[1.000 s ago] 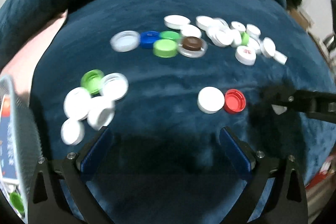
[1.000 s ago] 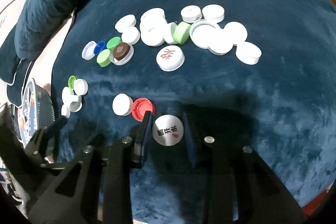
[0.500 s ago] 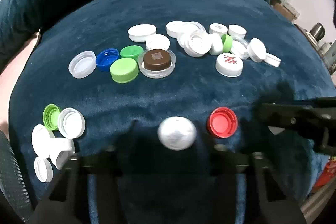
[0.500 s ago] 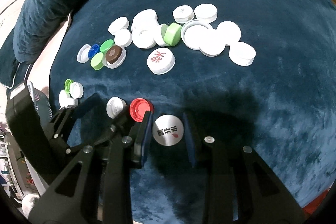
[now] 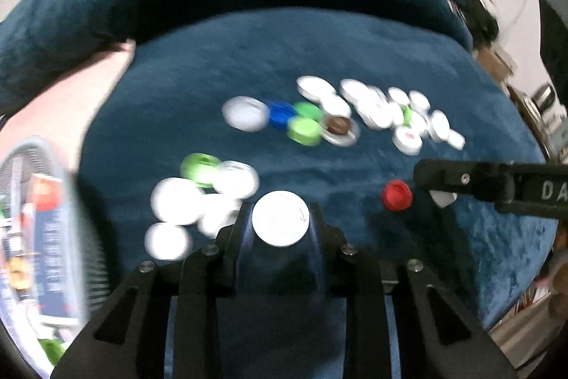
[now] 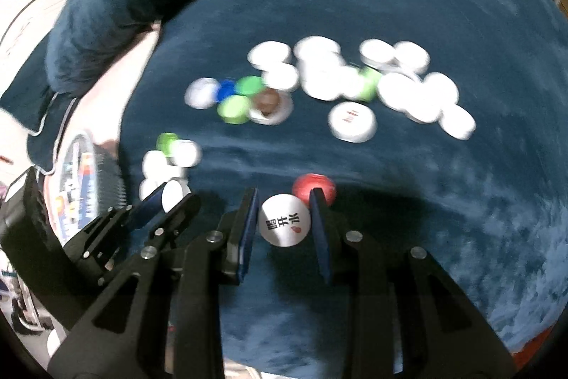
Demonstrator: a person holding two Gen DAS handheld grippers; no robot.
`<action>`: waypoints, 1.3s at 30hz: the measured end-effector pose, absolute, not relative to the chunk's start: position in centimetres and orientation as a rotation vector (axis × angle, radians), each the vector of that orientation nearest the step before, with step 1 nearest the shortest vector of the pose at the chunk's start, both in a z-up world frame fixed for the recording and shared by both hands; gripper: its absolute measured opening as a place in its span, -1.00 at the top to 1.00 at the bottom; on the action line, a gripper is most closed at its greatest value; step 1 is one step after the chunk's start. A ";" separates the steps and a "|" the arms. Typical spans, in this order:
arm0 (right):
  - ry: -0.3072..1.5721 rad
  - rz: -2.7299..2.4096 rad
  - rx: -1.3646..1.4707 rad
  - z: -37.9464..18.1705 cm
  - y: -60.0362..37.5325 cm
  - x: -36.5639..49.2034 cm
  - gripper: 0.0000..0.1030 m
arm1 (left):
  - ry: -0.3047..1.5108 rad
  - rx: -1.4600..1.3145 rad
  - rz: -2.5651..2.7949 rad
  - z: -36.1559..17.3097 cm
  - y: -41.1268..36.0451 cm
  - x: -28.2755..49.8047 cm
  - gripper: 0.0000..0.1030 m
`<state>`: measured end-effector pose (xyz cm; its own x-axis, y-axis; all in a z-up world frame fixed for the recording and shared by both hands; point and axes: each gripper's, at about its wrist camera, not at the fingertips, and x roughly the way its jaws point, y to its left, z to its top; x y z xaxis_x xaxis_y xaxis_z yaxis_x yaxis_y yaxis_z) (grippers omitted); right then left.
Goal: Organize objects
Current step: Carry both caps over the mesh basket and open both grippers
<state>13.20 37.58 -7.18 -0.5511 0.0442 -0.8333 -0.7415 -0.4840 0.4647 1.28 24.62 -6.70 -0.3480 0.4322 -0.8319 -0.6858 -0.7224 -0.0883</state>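
With each tool already pinching a cap, the step in hand looks like carrying both away to be sorted. The left gripper [image 5: 280, 224] has its fingers [image 5: 238, 229] pressed onto the rim of a plain white cap [image 5: 280, 223], held flat between them; the right gripper [image 6: 284, 223] has its fingers [image 6: 248, 222] clamped on a printed white cap [image 6: 284, 225] the same way. A red cap [image 6: 314, 188] lies on the dark blue cushion [image 6: 426, 183] just beyond the right fingers, and a small cluster of white caps [image 5: 198, 205] with one green cap [image 5: 199, 168] lies just left of the left fingers. To do this well, I would keep both caps level and the squeeze steady, since a rim grip on a thin disc could let it pivot or slip. Clearing the loose caps nearby before travelling sideways would avoid knocking them. A basket [image 5: 39, 237] sits far left of the left fingers, perhaps the destination.
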 end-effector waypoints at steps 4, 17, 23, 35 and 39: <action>1.145 2.179 -1.069 -4.2 35.4 10.0 0.41 | 0.259 -1.164 2.206 -3.4 19.0 -1.0 0.42; 1.034 2.509 -1.163 2.0 25.0 -4.4 0.41 | -0.106 -1.270 2.560 0.3 -0.6 -6.4 0.42; 1.077 2.577 -1.195 2.1 22.4 -8.0 0.37 | -0.165 -1.352 2.622 -1.2 -3.5 -6.8 -0.58; 1.043 2.371 -1.202 -0.6 26.0 -4.7 -1.00 | -0.020 -1.355 2.625 -1.8 -1.4 -6.3 -0.98; 1.036 2.328 -1.211 -1.4 27.2 -2.8 -1.00 | 0.019 -1.345 2.592 -1.6 0.5 -6.1 -0.98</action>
<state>-2.82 27.19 -1.41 -0.5896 -0.0471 -0.8063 -0.5674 -0.6863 0.4550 -6.13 0.48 -1.56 -0.5566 0.1892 -0.8089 -0.2009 -0.9755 -0.0900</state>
